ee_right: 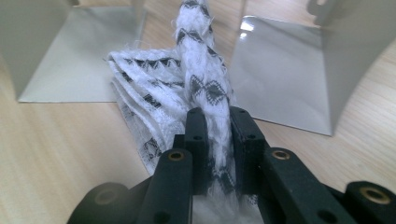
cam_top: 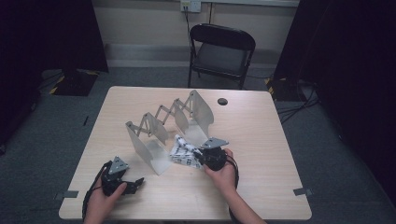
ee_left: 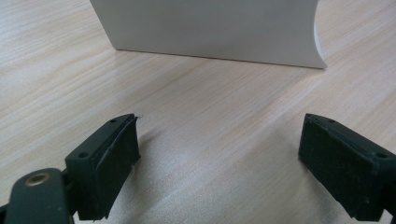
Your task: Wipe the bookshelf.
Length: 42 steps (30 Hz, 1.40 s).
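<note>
A folded white cloth with a black pattern (cam_top: 183, 153) (ee_right: 168, 88) lies on the wooden table in front of a grey metal expanding file rack (cam_top: 168, 125). My right gripper (cam_top: 201, 157) (ee_right: 217, 128) is shut on a raised fold of that cloth, which stands up between its two black jaws. The cloth's lower layers rest on the table between two of the rack's base plates (ee_right: 285, 79). My left gripper (cam_top: 133, 184) (ee_left: 219, 154) sits low over the table near the front left, open, with nothing between its jaws; the rack's nearest plate (ee_left: 210, 28) stands just ahead of it.
A black folding chair (cam_top: 219, 51) stands beyond the table's far edge. A round cable hole (cam_top: 222, 101) lies in the tabletop at the back right. Bare wood (cam_top: 261, 140) stretches to the right of the rack. Tape strips mark the front corners (cam_top: 302, 191).
</note>
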Each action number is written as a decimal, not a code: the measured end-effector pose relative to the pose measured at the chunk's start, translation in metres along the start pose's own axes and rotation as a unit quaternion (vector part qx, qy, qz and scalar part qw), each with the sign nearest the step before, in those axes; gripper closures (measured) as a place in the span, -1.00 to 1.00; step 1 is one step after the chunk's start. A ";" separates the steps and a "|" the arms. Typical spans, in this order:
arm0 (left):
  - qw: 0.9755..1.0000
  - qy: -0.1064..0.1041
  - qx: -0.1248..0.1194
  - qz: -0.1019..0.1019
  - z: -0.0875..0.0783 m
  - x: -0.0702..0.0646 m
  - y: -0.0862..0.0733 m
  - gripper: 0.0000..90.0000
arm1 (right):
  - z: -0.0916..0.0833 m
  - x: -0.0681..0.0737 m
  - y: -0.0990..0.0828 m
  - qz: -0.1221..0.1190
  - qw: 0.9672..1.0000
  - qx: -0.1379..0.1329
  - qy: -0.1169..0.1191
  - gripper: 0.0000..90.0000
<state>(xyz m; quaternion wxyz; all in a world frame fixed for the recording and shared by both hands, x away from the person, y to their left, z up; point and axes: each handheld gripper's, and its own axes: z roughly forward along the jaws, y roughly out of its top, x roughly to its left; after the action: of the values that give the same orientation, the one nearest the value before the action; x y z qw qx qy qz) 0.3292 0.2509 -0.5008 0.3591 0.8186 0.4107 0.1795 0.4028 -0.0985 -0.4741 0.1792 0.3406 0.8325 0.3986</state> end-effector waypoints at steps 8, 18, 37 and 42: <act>1.000 0.001 0.000 -0.001 0.000 0.000 0.000 -0.74 | 0.000 0.004 -0.002 0.006 1.000 0.005 0.016 0.55; 1.000 0.001 0.000 -0.001 0.000 0.000 0.000 -0.74 | -0.008 0.011 -0.010 -0.006 0.998 0.010 0.059 0.30; 1.000 0.001 0.001 -0.001 0.000 0.000 0.000 -0.74 | 0.010 0.005 -0.001 -0.018 0.997 0.014 0.068 0.07; 1.000 0.001 0.001 -0.001 0.000 0.000 0.000 -0.74 | 0.022 0.013 -0.007 -0.028 0.998 0.019 0.060 0.04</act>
<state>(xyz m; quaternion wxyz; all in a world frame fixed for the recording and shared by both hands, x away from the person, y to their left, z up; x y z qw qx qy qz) 0.3290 0.2506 -0.5008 0.3584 0.8181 0.4122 0.1798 0.4028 -0.0806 -0.4937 0.1332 0.2960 0.8582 0.3977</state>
